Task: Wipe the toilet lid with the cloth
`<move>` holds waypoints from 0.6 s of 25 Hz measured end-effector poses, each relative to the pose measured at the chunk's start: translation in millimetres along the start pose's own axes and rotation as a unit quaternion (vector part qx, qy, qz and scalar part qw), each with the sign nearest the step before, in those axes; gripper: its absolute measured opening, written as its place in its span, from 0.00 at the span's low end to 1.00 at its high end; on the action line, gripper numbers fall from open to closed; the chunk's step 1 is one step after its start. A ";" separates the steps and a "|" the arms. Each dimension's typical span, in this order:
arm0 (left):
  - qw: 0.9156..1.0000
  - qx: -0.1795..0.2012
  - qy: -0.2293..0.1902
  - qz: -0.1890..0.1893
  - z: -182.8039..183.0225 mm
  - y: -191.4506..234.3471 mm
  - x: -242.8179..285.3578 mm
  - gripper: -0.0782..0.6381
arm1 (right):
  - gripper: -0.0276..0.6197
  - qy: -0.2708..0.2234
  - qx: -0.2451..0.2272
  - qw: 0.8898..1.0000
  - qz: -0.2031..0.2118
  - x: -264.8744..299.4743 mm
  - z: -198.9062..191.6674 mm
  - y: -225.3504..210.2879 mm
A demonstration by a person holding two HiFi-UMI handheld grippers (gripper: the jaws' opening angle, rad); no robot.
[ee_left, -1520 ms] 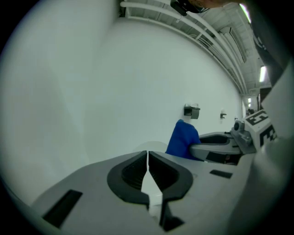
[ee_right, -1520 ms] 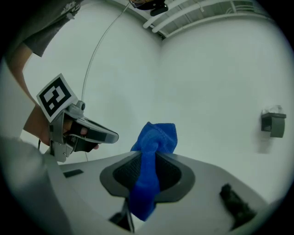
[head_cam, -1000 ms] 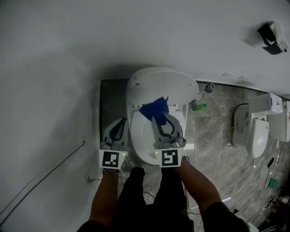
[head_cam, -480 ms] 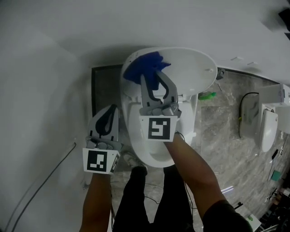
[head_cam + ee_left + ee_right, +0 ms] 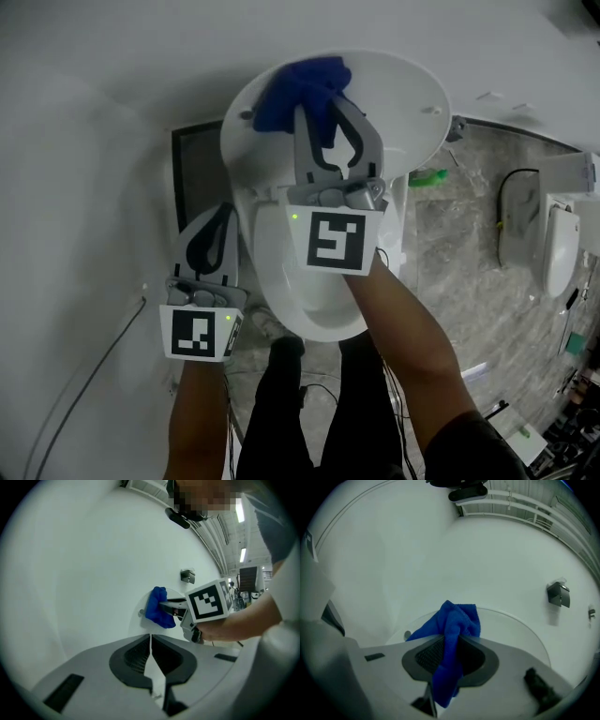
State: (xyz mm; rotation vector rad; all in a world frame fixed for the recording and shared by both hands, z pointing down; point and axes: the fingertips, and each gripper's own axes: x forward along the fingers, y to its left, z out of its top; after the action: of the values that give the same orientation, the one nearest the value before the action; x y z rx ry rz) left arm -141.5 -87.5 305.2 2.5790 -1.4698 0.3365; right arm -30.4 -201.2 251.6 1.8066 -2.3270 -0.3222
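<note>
the right gripper (image 5: 319, 111), grey plastic with a black-and-white marker cube at its back, is clenched on a crumpled bright blue cloth (image 5: 457, 620). in the right gripper view the fabric is pinched between the two ribbed pads, with a bunch standing up beyond the tips and a tail hanging down behind them toward the camera. just ahead of those tips stands the white, round, raised toilet lid (image 5: 403, 103), and the bunched end of the cloth lies against its upper left part as the head view has it. a small round stud (image 5: 407, 634) on the lid shows just left of the cloth. below and behind this gripper lies the white toilet bowl with its seat (image 5: 281, 281). the left gripper (image 5: 222, 217) hangs lower and to the left of the right one, beside the bowl's left edge. its jaws are closed tight together with nothing between them, only a thin seam showing in the left gripper view. from there the cloth and the right gripper appear ahead and a little to the right, against the lid. a small dark wall fitting (image 5: 558, 595) sits well off to the right of the right gripper, on the white wall (image 5: 440, 550). grey marbled floor tiles (image 5: 450, 244) spread to the right of the bowl.
</note>
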 end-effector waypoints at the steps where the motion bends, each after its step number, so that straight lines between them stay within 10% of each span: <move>1: 1.000 -0.001 0.000 -0.002 0.7 -1.8 1.4 0.14 | 0.17 0.000 0.002 1.000 -0.008 -0.6 -0.4 -8.5; 15: 1.000 -0.017 0.003 -0.015 -5.0 -28.8 14.3 0.14 | 0.17 0.041 0.017 0.991 -0.128 -41.7 -40.8 -122.4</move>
State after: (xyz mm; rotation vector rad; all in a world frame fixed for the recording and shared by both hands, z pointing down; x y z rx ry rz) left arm -110.3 -83.5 313.2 2.5686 -1.4213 0.3119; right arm 104.8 -192.6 256.5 2.0962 -2.0599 -0.2377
